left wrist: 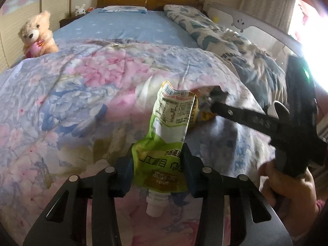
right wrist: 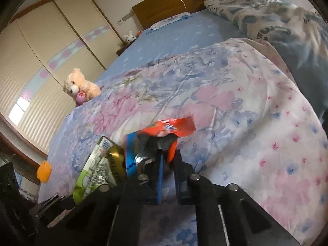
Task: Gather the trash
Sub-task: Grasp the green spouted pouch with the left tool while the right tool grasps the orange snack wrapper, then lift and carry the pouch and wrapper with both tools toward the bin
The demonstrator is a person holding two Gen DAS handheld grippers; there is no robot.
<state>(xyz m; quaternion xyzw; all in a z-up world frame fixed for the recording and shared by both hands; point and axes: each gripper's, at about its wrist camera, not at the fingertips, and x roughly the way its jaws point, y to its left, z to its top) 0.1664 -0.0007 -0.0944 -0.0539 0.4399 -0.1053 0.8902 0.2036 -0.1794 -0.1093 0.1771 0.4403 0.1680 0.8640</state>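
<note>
Now both pieces gripped on floral quilt (left wrist: 82, 86). Left gripper (left wrist: 157, 164) clamped on green spout pouch (left wrist: 170, 123), cap down. Right gripper (right wrist: 168, 160) clenched on red-blue wrapper (right wrist: 162, 135). Lift straight, keep pinch firm. Right view alone shows wrapper colours, orange object (right wrist: 43, 171); left view shows person's hand (left wrist: 287, 186).
</note>
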